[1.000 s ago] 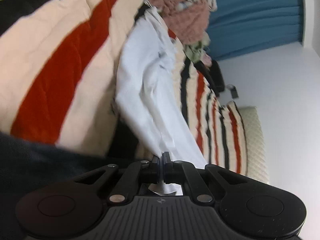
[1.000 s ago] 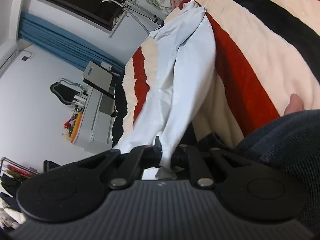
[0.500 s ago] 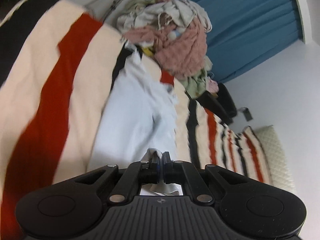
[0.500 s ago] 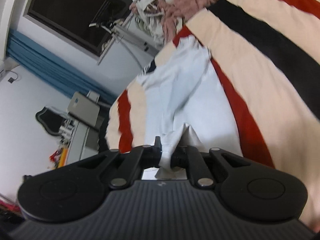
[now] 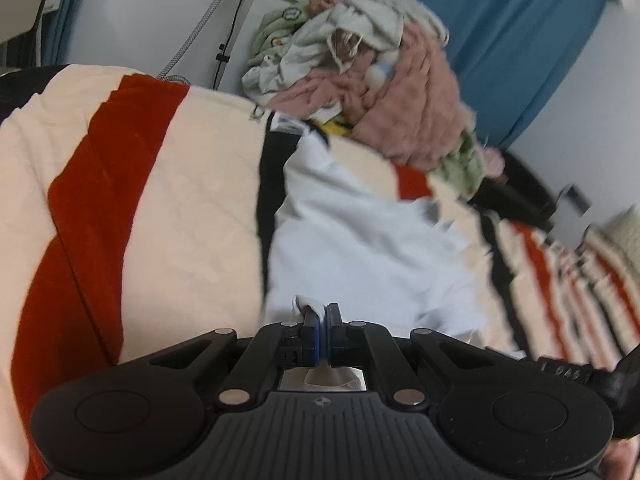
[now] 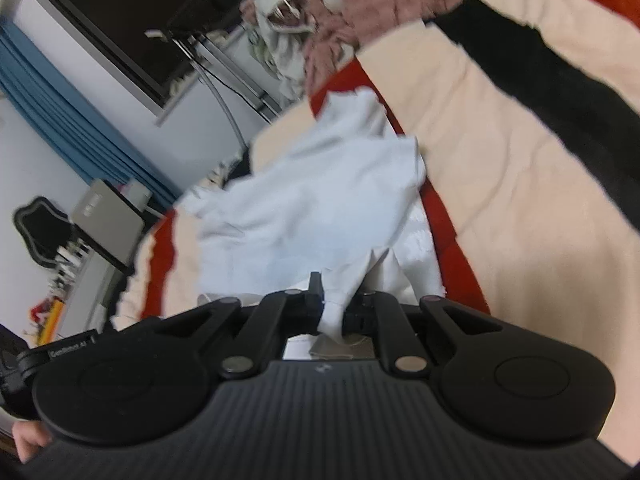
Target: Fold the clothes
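White garment (image 5: 360,240) on a bedspread (image 5: 192,208) striped cream, red and black, pile of clothes (image 5: 380,80) in pink, pale green and off-white, blue curtain (image 5: 500,32), black grippers

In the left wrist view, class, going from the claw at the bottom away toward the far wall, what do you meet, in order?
left claw, shut on the white garment → the white garment spread on the striped blanket → the pile of clothes → the blue curtain.
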Demonstrator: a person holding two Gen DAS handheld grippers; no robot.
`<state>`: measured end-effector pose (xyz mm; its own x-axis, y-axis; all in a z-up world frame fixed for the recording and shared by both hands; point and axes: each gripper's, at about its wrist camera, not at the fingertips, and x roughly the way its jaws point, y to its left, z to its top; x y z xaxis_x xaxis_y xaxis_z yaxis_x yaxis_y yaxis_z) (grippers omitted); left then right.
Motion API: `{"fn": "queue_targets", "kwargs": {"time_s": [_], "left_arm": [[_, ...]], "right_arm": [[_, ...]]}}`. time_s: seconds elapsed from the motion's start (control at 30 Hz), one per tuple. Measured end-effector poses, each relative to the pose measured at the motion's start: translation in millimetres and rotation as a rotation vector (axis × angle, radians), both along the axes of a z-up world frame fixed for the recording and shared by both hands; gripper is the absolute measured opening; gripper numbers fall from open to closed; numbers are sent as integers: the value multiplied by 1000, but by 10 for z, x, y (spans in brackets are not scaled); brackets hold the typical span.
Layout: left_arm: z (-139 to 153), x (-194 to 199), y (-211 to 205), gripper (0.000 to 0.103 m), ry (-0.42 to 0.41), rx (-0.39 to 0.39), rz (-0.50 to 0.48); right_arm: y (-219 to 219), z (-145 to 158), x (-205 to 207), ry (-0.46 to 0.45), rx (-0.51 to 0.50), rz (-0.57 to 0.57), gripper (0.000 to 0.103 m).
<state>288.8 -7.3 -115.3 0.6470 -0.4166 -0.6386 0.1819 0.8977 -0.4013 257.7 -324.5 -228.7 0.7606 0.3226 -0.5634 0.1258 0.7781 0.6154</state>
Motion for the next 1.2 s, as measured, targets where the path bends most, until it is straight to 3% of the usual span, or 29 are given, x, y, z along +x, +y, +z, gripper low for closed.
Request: {"fn": "queue_targets", "kwargs": {"time_s": [0.1,0.13,0.2,0.23,0.27,0.37,0.63,0.77,0.9,1.1,1.2], "left_arm": [[-136,27,-46,4,-8,37,-12],[-141,11,-59,4,-15,48,-14],[-120,-41,-88,7,-37,72,-21],[-72,-94,-105,13,-53,88,-24],[-20,-155,-118,24,-63,98,-29],[169,-381,-143,47,-96,121,-43],[700,-1268,-140,72,-225,152,-59],[891,-1749,-146,75,-281,185,-73],[954,-2198,-78,80,-317,157,-69],[794,-2605,4,80,-300,116,-62],[621,-2590,41,80,-217,68,-77]], "right_arm": [[51,-85,25,16,-34,23,10],[64,-64,3,13,-39,31,15],[86,1,-75,10,-32,42,40],[98,47,-126,0,-29,47,63],[111,105,-187,-17,-26,50,77],[176,323,-391,-65,-72,40,78],[415,868,-1136,-187,-231,22,78],[611,1029,-1599,-242,-316,16,78],[787,1075,-2044,-271,-390,-9,78],[853,979,-2400,-255,-350,-58,78],[825,906,-2396,-220,-315,-75,78]]}}
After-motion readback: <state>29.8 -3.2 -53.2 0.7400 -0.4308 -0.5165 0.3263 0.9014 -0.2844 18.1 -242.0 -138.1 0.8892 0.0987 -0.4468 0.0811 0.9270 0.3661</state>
